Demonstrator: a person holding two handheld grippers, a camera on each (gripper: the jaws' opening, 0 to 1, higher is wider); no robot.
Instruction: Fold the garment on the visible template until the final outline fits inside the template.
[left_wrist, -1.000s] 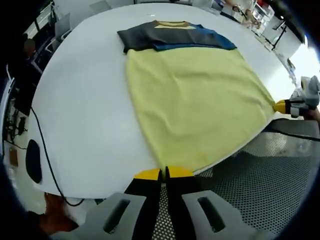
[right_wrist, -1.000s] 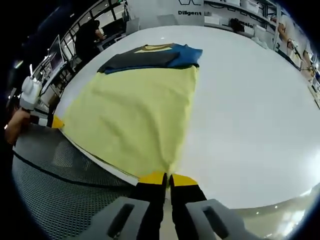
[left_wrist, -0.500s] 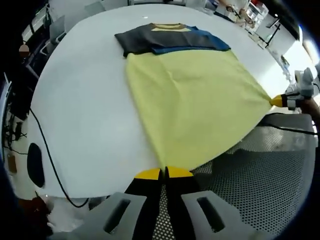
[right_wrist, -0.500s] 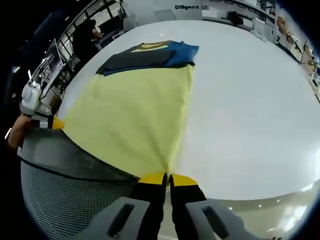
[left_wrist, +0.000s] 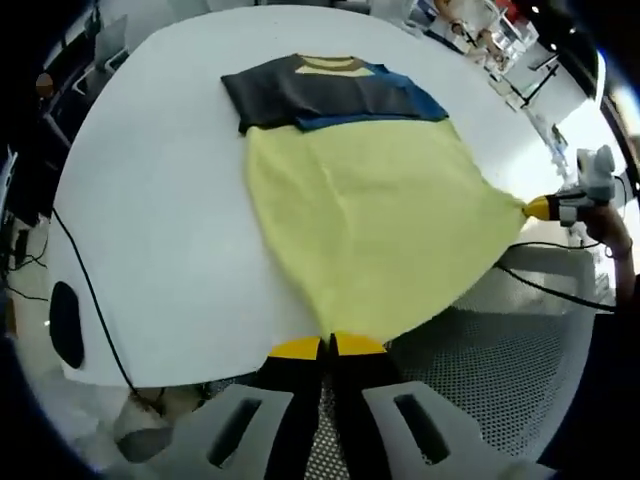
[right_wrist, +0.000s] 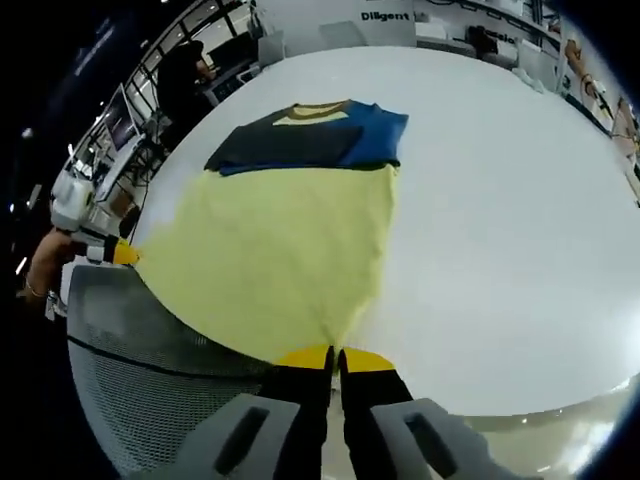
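Across both views, big round glossy white table (left_wrist: 160, 180) (right_wrist: 500, 200), largest thing around, carrying most of the garment
On it, short-sleeved shirt with pale yellow body, dark grey and blue shoulder band and yellow collar (left_wrist: 370, 210) (right_wrist: 285, 230): collar end flat on the table at the far side, hem end pulled taut toward the near table edge, hem stretched between the two grippers and hanging past the edge
Below the hem, grey perforated mesh surface (left_wrist: 500, 380) (right_wrist: 140, 390), looks like a chair back, just beside the table edge
Along the table's left edge in left gripper view, thin black cable (left_wrist: 85, 290) trailing down over the rim
Left gripper (left_wrist: 328, 347) (right_wrist: 124, 254), yellow-tipped black jaws pressed together, pinching one hem corner of the shirt; seen from the right gripper view at far left, person's hand (right_wrist: 45, 270) behind it
Right gripper (right_wrist: 333, 357) (left_wrist: 538, 208), yellow-tipped jaws likewise pressed together on the other hem corner; seen at far right in left gripper view
No template outline discernible on the table
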